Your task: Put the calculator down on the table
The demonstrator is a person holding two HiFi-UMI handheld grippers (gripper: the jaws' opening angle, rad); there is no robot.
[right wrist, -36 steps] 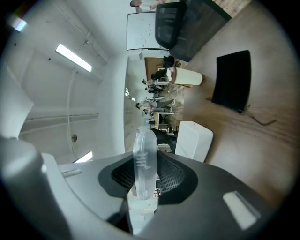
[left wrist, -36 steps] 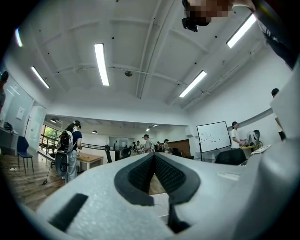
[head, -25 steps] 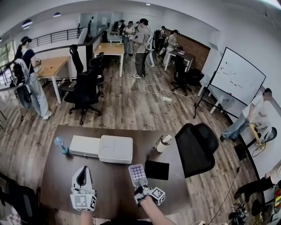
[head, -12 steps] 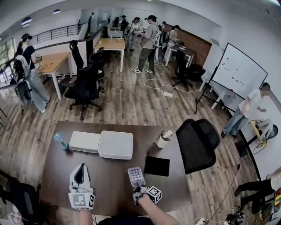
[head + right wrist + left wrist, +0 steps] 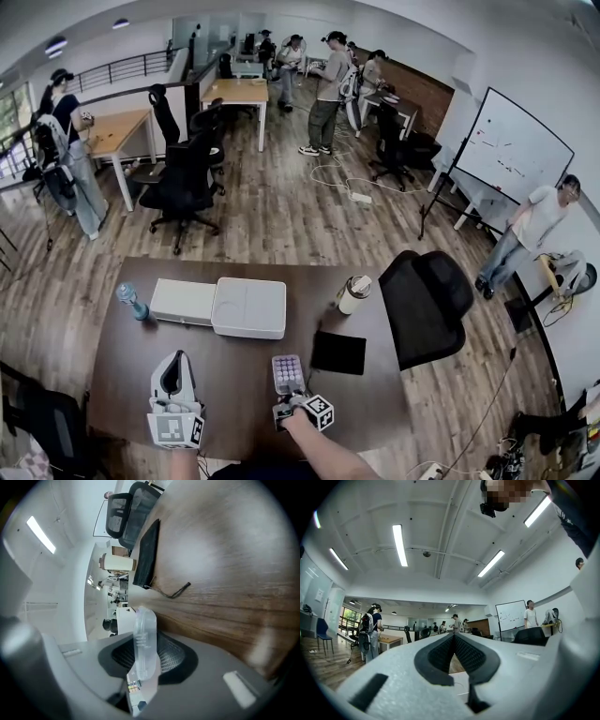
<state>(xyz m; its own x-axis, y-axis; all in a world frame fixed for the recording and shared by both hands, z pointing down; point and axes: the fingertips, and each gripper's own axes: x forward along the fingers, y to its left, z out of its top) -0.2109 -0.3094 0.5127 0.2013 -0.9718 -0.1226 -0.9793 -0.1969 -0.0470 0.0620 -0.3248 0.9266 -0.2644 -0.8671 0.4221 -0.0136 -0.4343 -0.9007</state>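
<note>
The calculator [image 5: 288, 371], pale with rows of lilac keys, is held just over the dark wooden table [image 5: 234, 375] near its front edge. My right gripper [image 5: 290, 396] is shut on its near end. In the right gripper view the calculator [image 5: 143, 620] shows edge-on between the dark pads, and the right gripper [image 5: 145, 641] is rolled so the table [image 5: 225, 573] fills the right side, close by. Whether the calculator touches the wood cannot be told. My left gripper [image 5: 174, 373] hovers at the front left, shut and empty. In its own view the left gripper [image 5: 453, 637] looks out across the room.
A black pad [image 5: 338, 352] lies just right of the calculator, with a lidded cup [image 5: 352, 294] behind it. Two white boxes [image 5: 217, 307] sit mid-table and a water bottle [image 5: 131, 302] stands at the far left. A black office chair [image 5: 431, 300] stands off the right edge.
My right gripper has come down toward the table with the calculator still in it, and rolled somewhat. The left gripper has stayed where it was.
</note>
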